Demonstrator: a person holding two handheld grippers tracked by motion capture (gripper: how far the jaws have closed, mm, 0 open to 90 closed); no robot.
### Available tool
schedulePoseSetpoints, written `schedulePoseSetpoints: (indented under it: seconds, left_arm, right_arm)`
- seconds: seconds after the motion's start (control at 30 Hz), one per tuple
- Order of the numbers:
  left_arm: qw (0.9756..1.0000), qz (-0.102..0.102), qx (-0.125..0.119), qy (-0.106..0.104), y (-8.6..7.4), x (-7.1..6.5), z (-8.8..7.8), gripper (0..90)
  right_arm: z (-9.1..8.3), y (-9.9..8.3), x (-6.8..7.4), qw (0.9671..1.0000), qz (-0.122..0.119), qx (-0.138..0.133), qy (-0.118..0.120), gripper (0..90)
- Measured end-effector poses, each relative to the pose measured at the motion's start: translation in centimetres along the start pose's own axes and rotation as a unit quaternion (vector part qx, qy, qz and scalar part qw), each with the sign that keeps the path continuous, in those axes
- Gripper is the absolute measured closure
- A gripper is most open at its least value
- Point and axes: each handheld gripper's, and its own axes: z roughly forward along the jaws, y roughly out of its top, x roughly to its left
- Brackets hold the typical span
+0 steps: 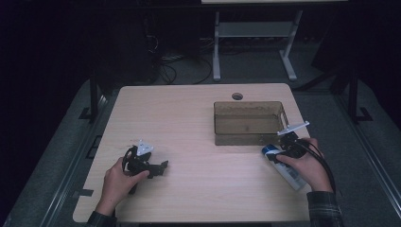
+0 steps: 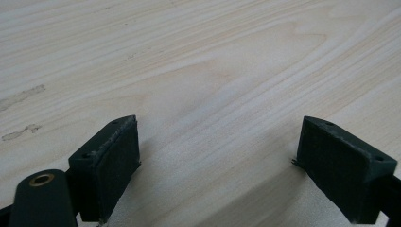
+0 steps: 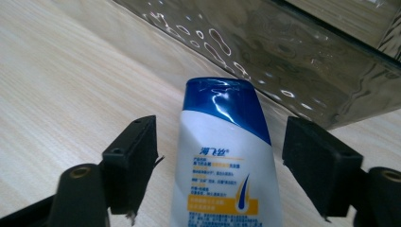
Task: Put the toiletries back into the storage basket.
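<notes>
Between the right gripper's [image 3: 220, 163] wide-apart jaws lies a white, blue-ended tube [image 3: 227, 161] (unclamped) beside the bin [image 1: 248, 124]; its small Chinese lettering is unreadable, its lower end cut off. Left gripper [image 2: 217, 165] gapes over bare table [image 2: 189, 71].

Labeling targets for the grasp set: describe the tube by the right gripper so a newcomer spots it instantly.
Start at the wooden table and find the brownish see-through bin on its right half. Just off the bin's near right corner lies a shampoo tube, between the open right gripper jaws. It is white with a blue end and the only printed, coloured item there.
</notes>
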Motion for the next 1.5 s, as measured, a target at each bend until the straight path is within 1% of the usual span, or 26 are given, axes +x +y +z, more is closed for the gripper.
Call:
schedulePoseSetpoints:
  seconds: [0.1,0.2,0.4,0.53,0.63,0.73,0.9,1.03,1.2,1.4,1.5]
  left_arm:
    - [1.0,0.001,0.0,0.0,0.0,0.0,0.0,12.8]
    - [1.0,0.0,0.0,0.0,0.0,0.0,0.0,12.8]
    - [1.0,0.0,0.0,0.0,0.0,0.0,0.0,12.8]
    - [1.0,0.0,0.0,0.0,0.0,0.0,0.0,12.8]
    - [1.0,0.0,0.0,0.0,0.0,0.0,0.0,12.8]
    - [1.0,0.0,0.0,0.0,0.0,0.0,0.0,12.8]
    - [1.0,0.0,0.0,0.0,0.0,0.0,0.0,12.8]
    - [1.0,0.0,0.0,0.0,0.0,0.0,0.0,12.8]
    - [1.0,0.0,0.0,0.0,0.0,0.0,0.0,12.8]
    - [1.0,0.0,0.0,0.0,0.0,0.0,0.0,12.8]
    - [1.0,0.0,0.0,0.0,0.0,0.0,0.0,12.8]
  right_arm:
    - [0.3,0.2,-0.1,0.9999,0.001,0.014,0.001,25.9]
    - [0.7,0.4,-0.2,0.9996,-0.002,0.028,0.0,25.7]
    - [1.5,0.4,-0.3,0.9988,0.001,0.05,0.002,25.1]
    - [2.0,0.4,-0.4,0.9982,0.0,0.059,0.0,25.0]
    - [2.3,0.4,-0.4,0.9977,-0.001,0.067,0.0,26.0]
    - [2.5,0.4,-0.4,0.9969,0.002,0.078,0.001,29.3]
    - [2.6,0.4,-0.3,0.9966,-0.003,0.082,0.001,30.8]
    - [2.7,0.4,-0.3,0.9962,-0.001,0.087,0.004,32.6]
    - [2.6,0.4,-0.3,0.9963,-0.003,0.086,0.004,33.6]
    - [2.5,0.3,-0.3,0.9962,0.004,0.087,0.007,34.2]
    - [2.5,0.2,-0.4,0.9962,0.007,0.086,0.013,34.3]
